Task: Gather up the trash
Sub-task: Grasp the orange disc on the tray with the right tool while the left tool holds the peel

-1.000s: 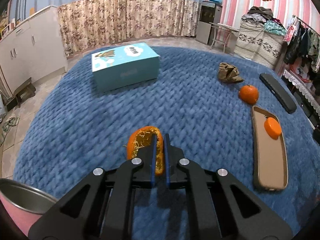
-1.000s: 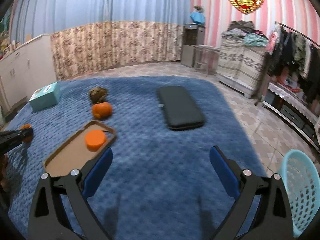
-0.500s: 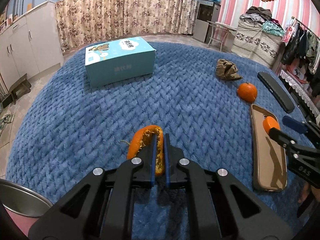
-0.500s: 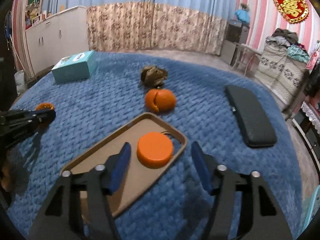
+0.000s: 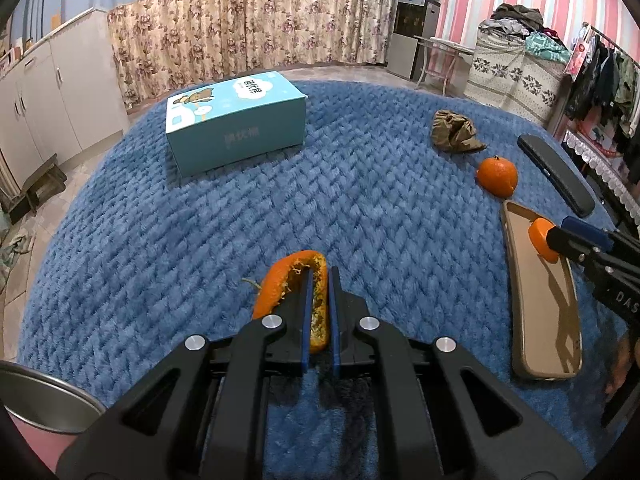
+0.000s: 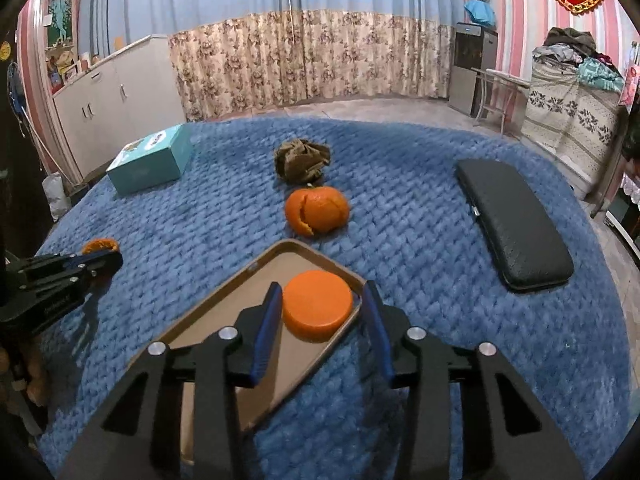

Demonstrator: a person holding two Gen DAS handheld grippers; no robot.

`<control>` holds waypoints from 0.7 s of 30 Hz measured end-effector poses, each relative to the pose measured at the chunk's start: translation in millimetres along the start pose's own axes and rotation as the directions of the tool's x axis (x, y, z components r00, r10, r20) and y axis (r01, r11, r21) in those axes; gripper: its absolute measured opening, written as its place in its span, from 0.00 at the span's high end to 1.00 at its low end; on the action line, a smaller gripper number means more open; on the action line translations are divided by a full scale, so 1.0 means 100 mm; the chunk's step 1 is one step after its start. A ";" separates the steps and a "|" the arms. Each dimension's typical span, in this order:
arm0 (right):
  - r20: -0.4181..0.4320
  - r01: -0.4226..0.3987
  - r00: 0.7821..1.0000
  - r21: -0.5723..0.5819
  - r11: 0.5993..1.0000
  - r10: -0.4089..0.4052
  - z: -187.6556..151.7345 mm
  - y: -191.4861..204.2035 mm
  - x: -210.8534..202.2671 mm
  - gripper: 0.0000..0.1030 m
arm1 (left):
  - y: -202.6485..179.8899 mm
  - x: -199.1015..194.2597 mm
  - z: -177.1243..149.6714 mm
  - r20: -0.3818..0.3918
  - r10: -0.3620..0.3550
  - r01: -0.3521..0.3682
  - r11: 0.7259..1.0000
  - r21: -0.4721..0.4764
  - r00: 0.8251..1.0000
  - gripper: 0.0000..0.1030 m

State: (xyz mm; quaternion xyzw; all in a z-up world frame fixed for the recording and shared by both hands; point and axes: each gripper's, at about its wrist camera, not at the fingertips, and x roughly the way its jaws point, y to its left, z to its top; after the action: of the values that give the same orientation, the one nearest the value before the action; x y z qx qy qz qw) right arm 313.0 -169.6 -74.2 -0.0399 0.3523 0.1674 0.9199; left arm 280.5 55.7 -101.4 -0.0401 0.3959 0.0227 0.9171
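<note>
Left gripper [image 5: 319, 312] clamps peel [image 5: 294, 280]; right gripper [image 6: 320, 312] closing around the cap [image 6: 318, 305], which could skid across the tray [image 6: 208, 328].

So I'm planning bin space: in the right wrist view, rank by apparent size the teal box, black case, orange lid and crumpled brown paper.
1. black case
2. teal box
3. orange lid, though nearness to the camera enlarges it
4. crumpled brown paper, about like the lid; unsure.

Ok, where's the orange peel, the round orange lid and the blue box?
orange peel [image 5: 280, 278]: left wrist view, its outer skin.
round orange lid [image 6: 318, 304]: right wrist view, its flat top.
blue box [image 5: 236, 136]: left wrist view, its front side.
</note>
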 end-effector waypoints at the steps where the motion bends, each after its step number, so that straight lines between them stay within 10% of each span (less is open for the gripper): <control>1: 0.004 -0.005 1.000 -0.003 1.000 0.005 0.00 0.00 -0.01 0.60 | -0.01 0.01 0.00 0.000 0.002 -0.002 1.000 0.001 1.000 0.94; 21: -0.028 -0.047 0.999 -0.044 0.998 0.046 0.02 0.12 0.09 0.52 | -0.04 0.01 0.01 -0.001 0.007 -0.007 1.000 0.006 1.000 0.94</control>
State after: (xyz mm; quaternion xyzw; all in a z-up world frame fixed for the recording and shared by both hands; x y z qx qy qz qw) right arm 316.1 -155.4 -78.0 -0.0543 0.3616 0.1959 0.9099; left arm 282.0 51.5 -101.5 -0.0361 0.3966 0.0247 0.9169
